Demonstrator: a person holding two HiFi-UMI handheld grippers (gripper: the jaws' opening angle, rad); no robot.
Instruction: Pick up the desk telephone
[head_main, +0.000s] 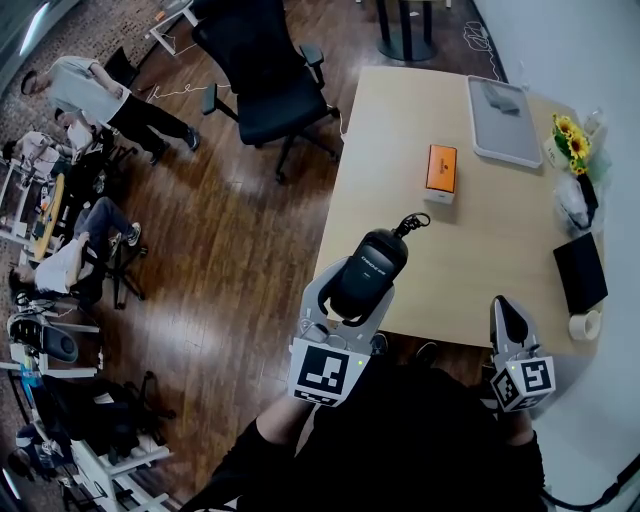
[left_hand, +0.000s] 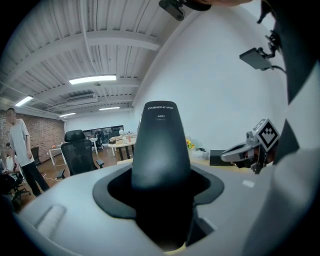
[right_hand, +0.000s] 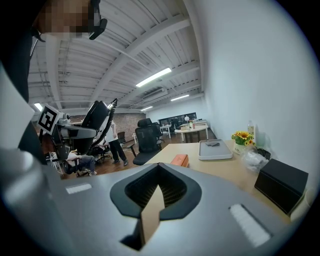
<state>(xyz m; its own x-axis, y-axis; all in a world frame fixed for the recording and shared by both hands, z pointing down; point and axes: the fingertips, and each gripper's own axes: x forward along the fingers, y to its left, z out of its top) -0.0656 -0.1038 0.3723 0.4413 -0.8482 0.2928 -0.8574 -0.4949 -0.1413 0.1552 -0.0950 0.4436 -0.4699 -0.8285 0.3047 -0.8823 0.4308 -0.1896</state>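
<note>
- The left gripper (head_main: 352, 300) is pinching the black, glossy plastic desk telephone handset (head_main: 370, 262) between widely spread jaws. The handset is standing up out of the pads, lifted clear of the table's near edge.
- The handset is tapering toward its upper end, and the pads are gripping only its lower part. On a shell this smooth, I judge it could slide or pivot forward out of the jaws if the gripper tips further down.
- The black coiled cord (head_main: 412, 222) is trailing off the handset's far end. I cannot tell where it runs to. Any further lift could pull it taut and tug the handset loose.
- Off to the left gripper's right, the right gripper (head_main: 508, 318) is hovering with jaws pressed together on nothing, so it is not supporting the handset.
- Ahead of both grippers the light wooden table (head_main: 480, 250) is carrying an orange rectangular box (head_main: 441, 168) and, beyond it, a grey flat tray (head_main: 503, 122). A dropped handset or swinging cord could strike the box.
</note>
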